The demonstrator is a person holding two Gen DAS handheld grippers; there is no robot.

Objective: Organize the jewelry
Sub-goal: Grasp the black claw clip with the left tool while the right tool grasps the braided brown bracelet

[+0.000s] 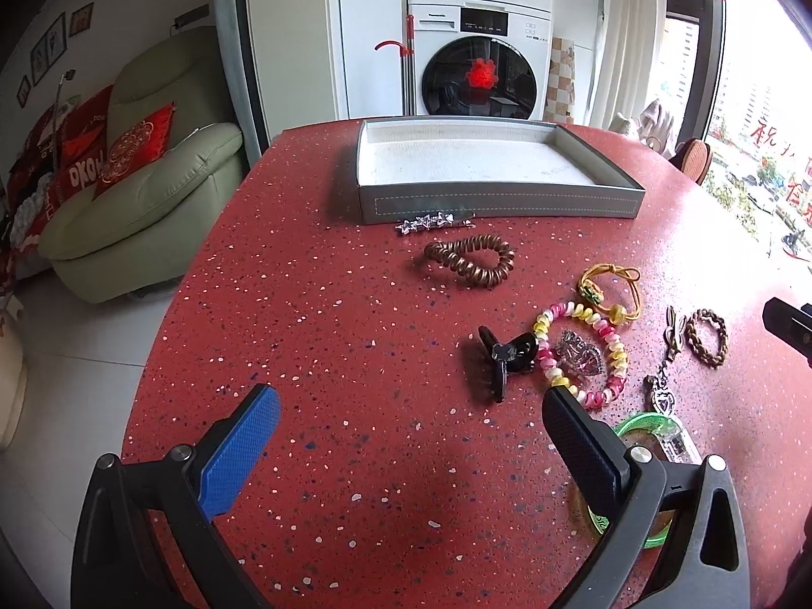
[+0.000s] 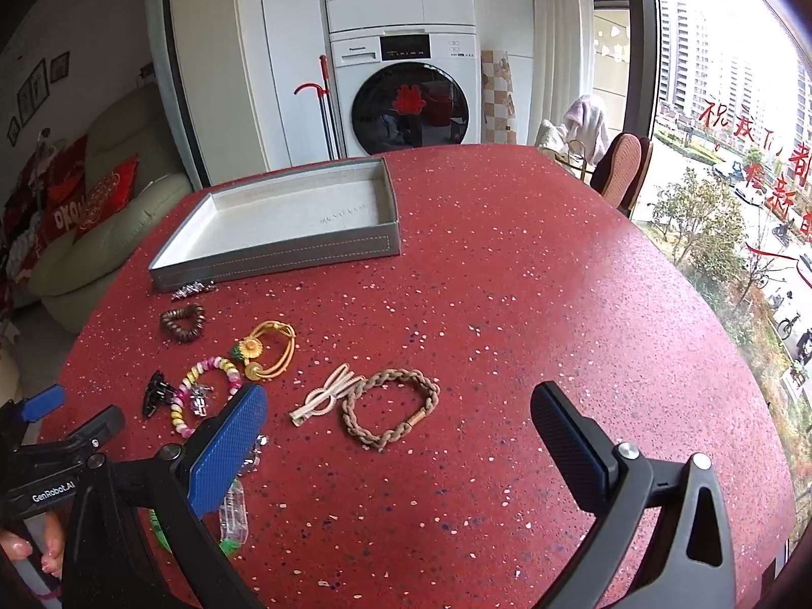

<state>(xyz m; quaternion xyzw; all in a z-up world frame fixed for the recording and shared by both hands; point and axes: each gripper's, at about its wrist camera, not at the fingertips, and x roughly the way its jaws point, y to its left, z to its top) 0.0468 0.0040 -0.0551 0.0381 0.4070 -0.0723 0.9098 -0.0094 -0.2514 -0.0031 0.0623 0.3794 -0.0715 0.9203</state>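
Note:
An empty grey tray [image 1: 497,205] [image 2: 274,256] with a white lining stands at the far side of the red speckled table [image 1: 355,304]. In front of it lie a silver star clip [image 1: 431,223], a brown spiral hair tie [image 1: 469,259], a yellow cord bracelet [image 1: 611,289], a black claw clip [image 1: 505,360] and a pink-yellow spiral tie [image 1: 545,355] around a crystal brooch [image 1: 581,358]. My left gripper [image 1: 411,401] hovers open just short of the claw clip. My right gripper [image 2: 401,401] is open above a braided brown bracelet [image 2: 431,391] and a cream hair tie [image 2: 325,396].
A green bangle [image 1: 654,426] and a heart keychain [image 1: 662,396] lie by my left gripper's right finger. A chair [image 2: 624,172] stands at the table's far right edge, a sofa [image 1: 152,177] to the left, washing machines [image 1: 477,66] behind. A hand [image 2: 30,548] holds the left gripper [image 2: 66,421].

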